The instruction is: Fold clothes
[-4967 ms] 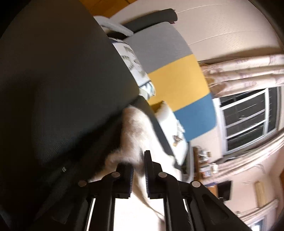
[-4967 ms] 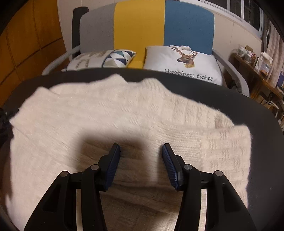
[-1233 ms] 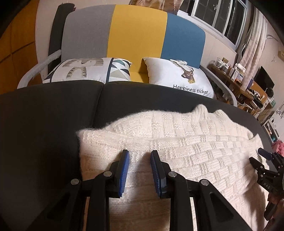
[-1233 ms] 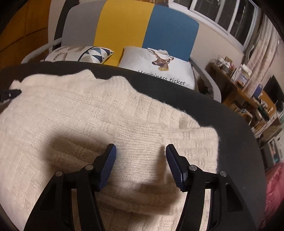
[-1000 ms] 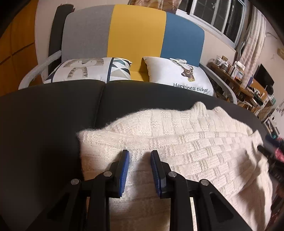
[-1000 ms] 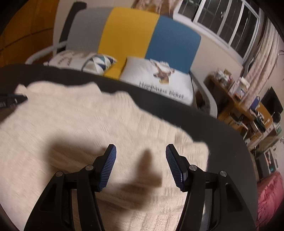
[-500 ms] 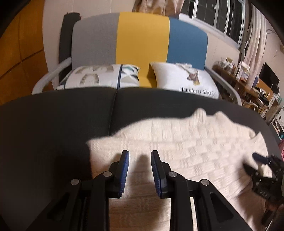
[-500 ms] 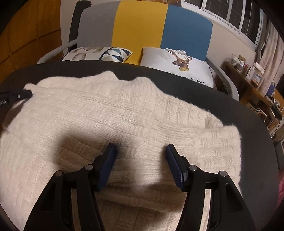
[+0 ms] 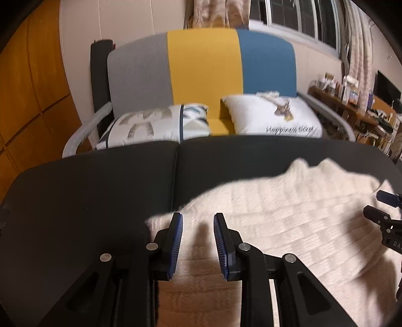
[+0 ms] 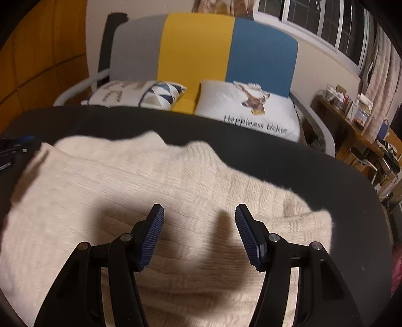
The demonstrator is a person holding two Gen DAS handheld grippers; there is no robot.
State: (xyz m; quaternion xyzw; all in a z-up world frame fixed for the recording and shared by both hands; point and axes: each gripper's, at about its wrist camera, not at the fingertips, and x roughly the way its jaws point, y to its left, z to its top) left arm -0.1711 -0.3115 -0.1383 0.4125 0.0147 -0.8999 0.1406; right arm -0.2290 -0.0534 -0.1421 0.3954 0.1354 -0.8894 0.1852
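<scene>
Both jaws are hanging empty, left gripper (image 9: 196, 221) narrowly parted, right gripper (image 10: 199, 213) gaping wide (nothing pinched), so we're hovering over the cream sweater (image 10: 150, 191) lying on the dark table (image 9: 88, 191) and should be grabbing matching edges evenly.

We are in a home living room: a sofa (image 9: 203, 73) with grey, yellow and blue back panels carries two printed cushions (image 10: 248, 108) (one shows a deer and lettering). Behind it we see a curtained window (image 10: 326, 22), wood wall panelling (image 9: 27, 83), and a cluttered wooden side shelf (image 10: 351, 113) with small household items.
</scene>
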